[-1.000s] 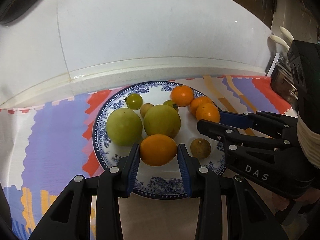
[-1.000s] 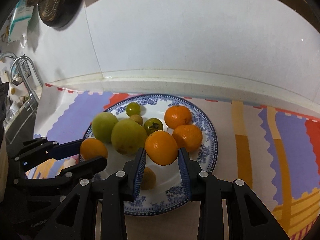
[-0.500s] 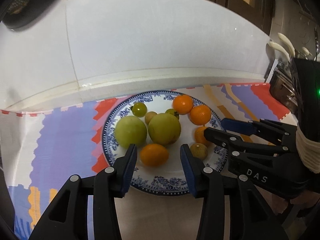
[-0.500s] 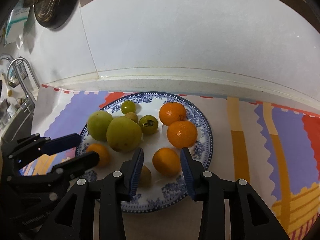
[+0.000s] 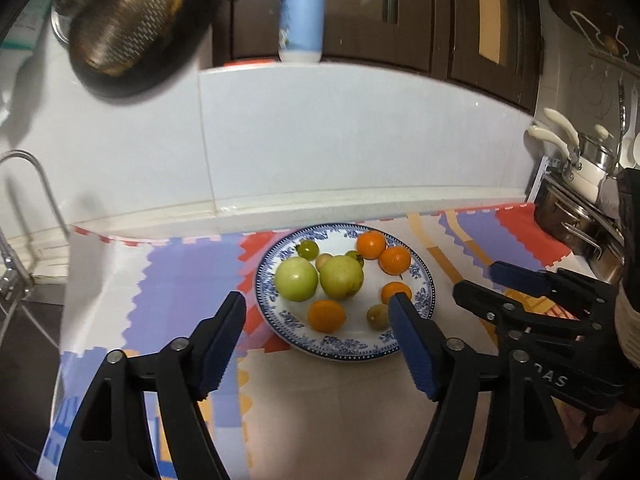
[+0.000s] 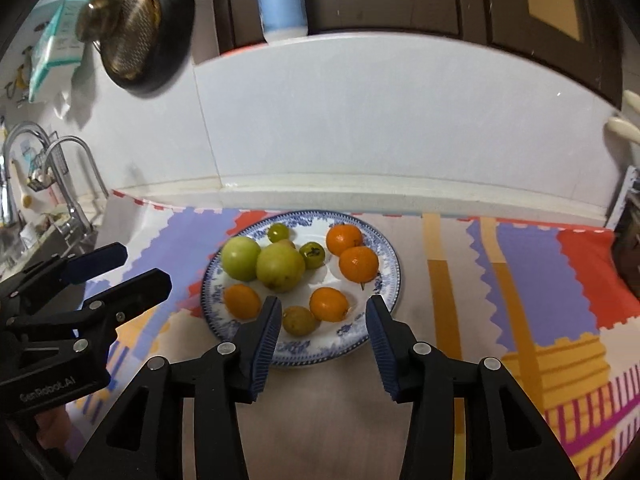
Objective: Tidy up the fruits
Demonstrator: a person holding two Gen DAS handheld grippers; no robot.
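Here, in the left wrist view, the left gripper (image 5: 316,312) hangs over the near side of the round blue-patterned white plate (image 5: 424,280), jaws wide and holding nothing. All the fruit lies on that plate: two big pale green round fruits (image 5: 297,279) side by side at its middle, small orange tangerines (image 5: 326,316) along its near and right parts, a small brownish-green fruit (image 5: 377,317) near its front rim. The plate stands on the bright patchwork-printed mat (image 5: 180,272) covering the counter.

In the right wrist view, the right gripper (image 6: 320,322) likewise hovers at the plate's front rim, jaws spread wide and empty; one tangerine and the brownish-green fruit lie on the plate just beyond its fingertips (image 6: 270,320).

By my judgement the gathering step looks finished, since no fruit shows off the plate. The next move probably calls only for lifting both grippers clear without knocking the rim.
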